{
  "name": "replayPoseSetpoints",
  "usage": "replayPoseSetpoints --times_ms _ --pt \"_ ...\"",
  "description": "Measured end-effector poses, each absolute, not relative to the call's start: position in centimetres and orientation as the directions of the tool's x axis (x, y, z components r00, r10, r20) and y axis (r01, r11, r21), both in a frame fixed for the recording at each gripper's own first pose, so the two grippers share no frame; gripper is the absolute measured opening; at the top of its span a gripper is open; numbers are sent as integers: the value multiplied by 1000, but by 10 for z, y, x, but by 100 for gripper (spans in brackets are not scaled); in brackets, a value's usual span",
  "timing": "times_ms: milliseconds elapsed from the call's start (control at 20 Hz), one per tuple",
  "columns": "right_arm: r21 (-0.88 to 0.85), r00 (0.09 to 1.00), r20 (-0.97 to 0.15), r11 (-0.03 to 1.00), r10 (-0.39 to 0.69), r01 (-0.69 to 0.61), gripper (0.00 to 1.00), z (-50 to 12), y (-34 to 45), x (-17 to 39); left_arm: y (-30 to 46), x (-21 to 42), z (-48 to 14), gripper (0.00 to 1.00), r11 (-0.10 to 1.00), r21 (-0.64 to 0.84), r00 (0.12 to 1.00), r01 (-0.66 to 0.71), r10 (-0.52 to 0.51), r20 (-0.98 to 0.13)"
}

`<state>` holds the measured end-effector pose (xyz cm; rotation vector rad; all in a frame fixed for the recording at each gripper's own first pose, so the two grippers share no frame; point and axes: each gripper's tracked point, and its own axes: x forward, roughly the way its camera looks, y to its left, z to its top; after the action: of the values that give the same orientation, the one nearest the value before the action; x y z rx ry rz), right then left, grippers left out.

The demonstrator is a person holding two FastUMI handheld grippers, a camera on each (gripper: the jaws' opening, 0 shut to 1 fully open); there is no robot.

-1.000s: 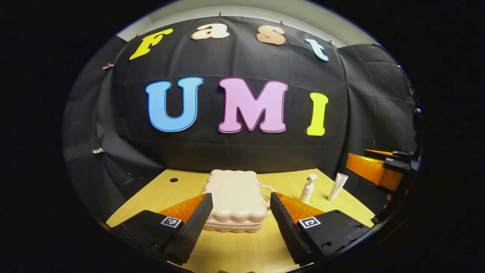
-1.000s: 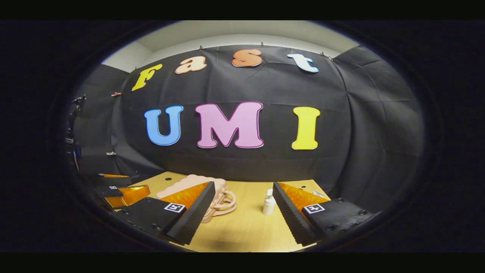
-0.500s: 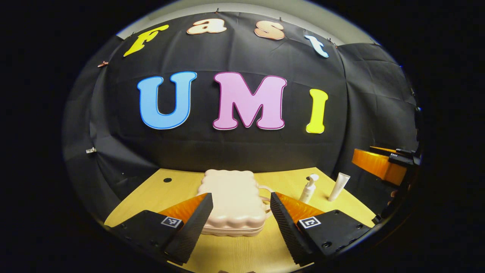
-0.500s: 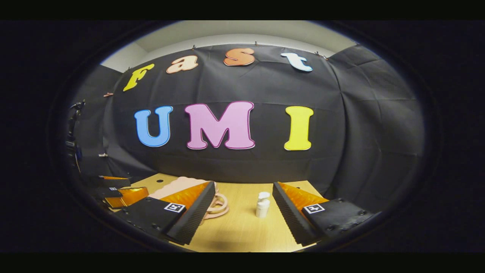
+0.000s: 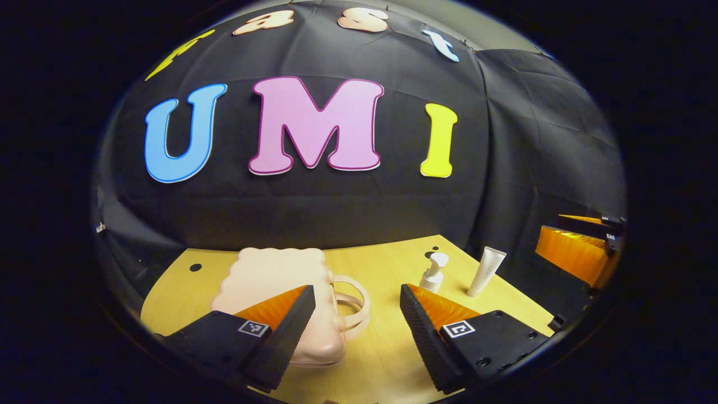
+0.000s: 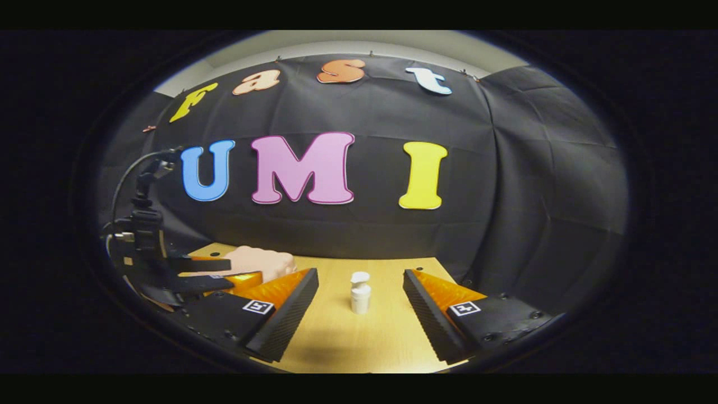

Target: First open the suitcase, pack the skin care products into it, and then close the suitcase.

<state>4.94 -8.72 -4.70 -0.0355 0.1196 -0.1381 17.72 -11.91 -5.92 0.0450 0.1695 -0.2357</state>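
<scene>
A closed pale pink suitcase (image 5: 269,280) with scalloped edges lies flat on the wooden table (image 5: 387,269), its handle (image 5: 350,306) toward the right. My left gripper (image 5: 356,320) is open, its left finger in front of the suitcase and the handle in the gap. A white pump bottle (image 5: 433,273) and a white tube (image 5: 486,271) stand upright at the right. In the right gripper view my right gripper (image 6: 360,317) is open with the pump bottle (image 6: 359,292) standing farther off between its fingers. The suitcase (image 6: 261,262) shows at the left behind the left gripper (image 6: 185,278).
The table has small dark holes (image 5: 195,267) near its back edge. Black cloth walls close in the back and right sides. The right gripper (image 5: 578,249) shows at the right edge of the left gripper view, beyond the table's right corner.
The left gripper has swung to the right, so the suitcase has slid left in its view. The right gripper has turned so the pump bottle now sits centred between its fingers.
</scene>
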Motion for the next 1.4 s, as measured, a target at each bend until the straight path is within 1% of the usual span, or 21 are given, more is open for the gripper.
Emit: replayPoseSetpoints --times_ms 200,250,300,350,400,600,700,750,900,950,1050,1100,1150,1250,1300,1400 --pt "-74 980 -157 991 -124 114 97 -63 -107 54 -150 230 -92 96 972 5 943 237 -228 -243" --pt "-70 977 -178 992 -113 102 94 -70 -109 55 -157 242 -101 96 971 3 938 239 -230 -261" --pt "-67 974 -203 994 -104 92 97 -78 -112 57 -164 252 -109 96 970 -7 931 244 -237 -279" --pt "-64 969 -227 995 -95 82 98 -87 -115 59 -167 265 -115 92 974 -3 934 226 -218 -283" --pt "-61 965 -246 995 -86 73 98 -95 -119 61 -167 278 -121 96 980 10 936 199 -187 -298" --pt "-34 954 -295 998 -55 47 98 -111 -133 72 -163 312 -160 94 993 66 919 100 -67 -389" --pt "-8 954 -298 999 -33 32 97 -112 -139 79 -157 323 -181 87 996 82 899 41 -1 -438" --pt "-5 954 -297 999 -31 31 98 -113 -143 82 -155 328 -189 73 996 85 888 15 26 -459" --pt "15 954 -293 998 -59 66 97 -115 -163 91 -137 337 -217 65 989 128 834 -80 136 -534" --pt "27 953 -296 997 -67 78 98 -114 -168 92 -127 338 -219 55 982 155 820 -110 178 -544" --pt "24 955 -285 995 -89 100 98 -111 -175 90 -133 339 -218 28 986 135 819 -93 153 -553" --pt "13 955 -278 994 -100 108 98 -109 -177 88 -134 339 -214 27 989 127 825 -73 131 -550" --pt "4 956 -275 994 -107 112 98 -108 -178 86 -137 338 -209 20 992 118 828 -47 105 -550" --pt "-3 958 -263 993 -113 117 98 -104 -174 85 -138 332 -183 14 994 109 844 -26 80 -530" --pt "-3 961 -252 994 -110 113 98 -100 -170 84 -135 329 -168 13 995 101 848 -29 78 -525" --pt "-5 967 -233 995 -102 103 98 -92 -159 84 -132 313 -138 11 999 38 835 -8 27 -549"
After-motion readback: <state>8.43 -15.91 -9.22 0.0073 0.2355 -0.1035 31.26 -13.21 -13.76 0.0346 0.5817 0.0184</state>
